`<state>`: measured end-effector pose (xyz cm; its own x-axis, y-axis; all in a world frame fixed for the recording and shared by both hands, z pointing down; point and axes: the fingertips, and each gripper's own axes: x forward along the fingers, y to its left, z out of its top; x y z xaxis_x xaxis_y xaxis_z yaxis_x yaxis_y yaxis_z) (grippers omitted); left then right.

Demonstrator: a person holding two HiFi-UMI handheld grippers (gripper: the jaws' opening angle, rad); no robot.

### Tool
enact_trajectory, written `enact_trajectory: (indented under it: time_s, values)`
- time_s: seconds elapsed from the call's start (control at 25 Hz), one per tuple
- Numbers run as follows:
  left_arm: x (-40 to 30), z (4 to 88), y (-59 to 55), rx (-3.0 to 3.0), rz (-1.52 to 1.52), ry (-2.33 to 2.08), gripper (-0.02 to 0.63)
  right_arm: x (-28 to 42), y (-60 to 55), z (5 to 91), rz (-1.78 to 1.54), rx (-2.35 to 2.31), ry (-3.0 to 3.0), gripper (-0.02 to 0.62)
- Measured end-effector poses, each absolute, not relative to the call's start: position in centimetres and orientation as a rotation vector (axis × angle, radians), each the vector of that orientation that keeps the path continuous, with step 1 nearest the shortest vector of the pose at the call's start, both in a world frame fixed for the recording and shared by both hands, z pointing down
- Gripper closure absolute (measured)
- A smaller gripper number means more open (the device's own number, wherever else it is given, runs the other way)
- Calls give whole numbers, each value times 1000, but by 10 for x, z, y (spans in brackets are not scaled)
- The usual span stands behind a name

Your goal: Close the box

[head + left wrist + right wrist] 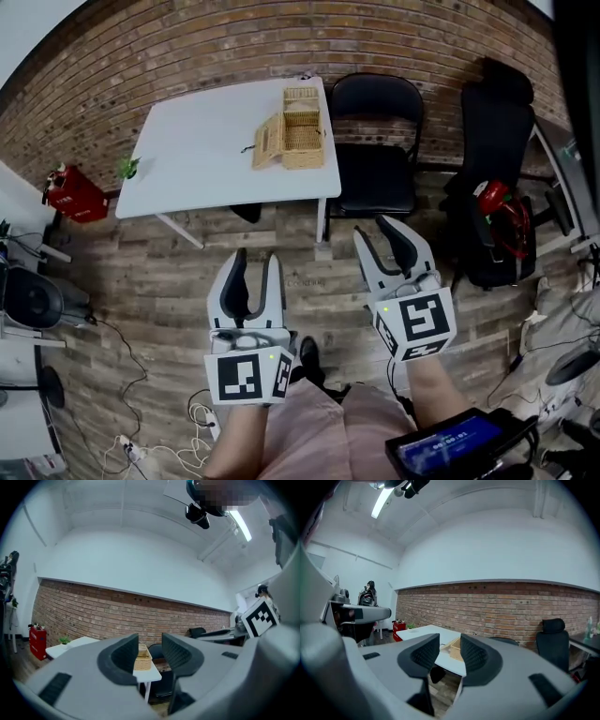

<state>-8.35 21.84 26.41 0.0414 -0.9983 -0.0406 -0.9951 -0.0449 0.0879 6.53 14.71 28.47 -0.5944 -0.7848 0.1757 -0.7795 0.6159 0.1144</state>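
Note:
A wicker box point(303, 137) stands at the right end of a white table point(197, 150), its lid point(267, 142) swung open to the left. Both grippers hang well short of the table, over the wooden floor. My left gripper point(256, 262) is open with nothing between its fingers. My right gripper point(374, 231) is also open and empty. In the left gripper view the box point(142, 660) shows far off beyond my left gripper point(150, 643). The right gripper view has the box point(454, 649) far beyond my right gripper point(450, 642).
A black folding chair point(376, 141) stands right of the table, and a black office chair point(494, 187) with a red item on it further right. A small green plant point(128, 169) sits on the table's left end. A red case point(73, 195) and cables lie on the floor at left.

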Motion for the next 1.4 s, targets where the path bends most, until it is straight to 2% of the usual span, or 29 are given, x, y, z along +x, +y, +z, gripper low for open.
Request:
enact_trajectory:
  time_s: [0.68,1.4]
  values:
    - [-115,275,125,2319,-108,-2006,453,51,72,276,-27,1459,-2565,456]
    - [-123,337,-31,2235,87,-1956,453,34,-86,345,160,1376,-2557,459]
